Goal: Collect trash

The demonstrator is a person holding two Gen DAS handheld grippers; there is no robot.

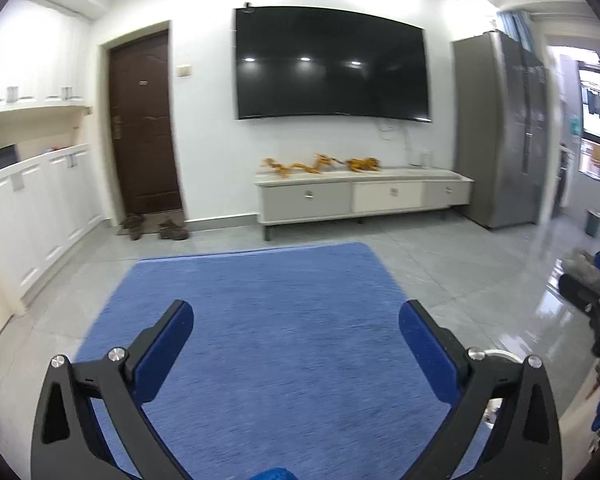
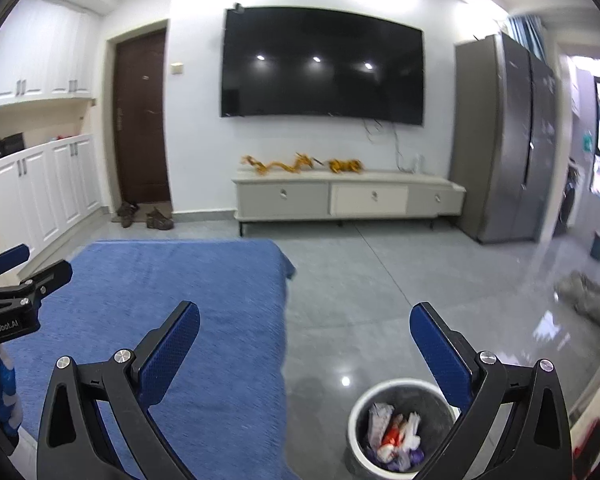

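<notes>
A white trash bin [image 2: 358,420] stands on the grey tile floor, low in the right wrist view, with several pieces of crumpled trash [image 2: 396,436] inside: white, red and purple. My right gripper [image 2: 305,322] is open and empty, held above the edge of the blue cloth [image 2: 160,300], with the bin just under its right finger. My left gripper [image 1: 296,318] is open and empty over the middle of the blue cloth [image 1: 260,300]. The left gripper also shows at the left edge of the right wrist view [image 2: 16,280].
A wall TV [image 1: 332,64] hangs above a low white cabinet [image 1: 364,196] with orange toy dragons [image 1: 320,164]. A brown door [image 1: 144,124] with shoes [image 1: 156,228] is at the left. A grey fridge [image 1: 500,128] stands right. White cupboards [image 1: 36,208] line the left wall.
</notes>
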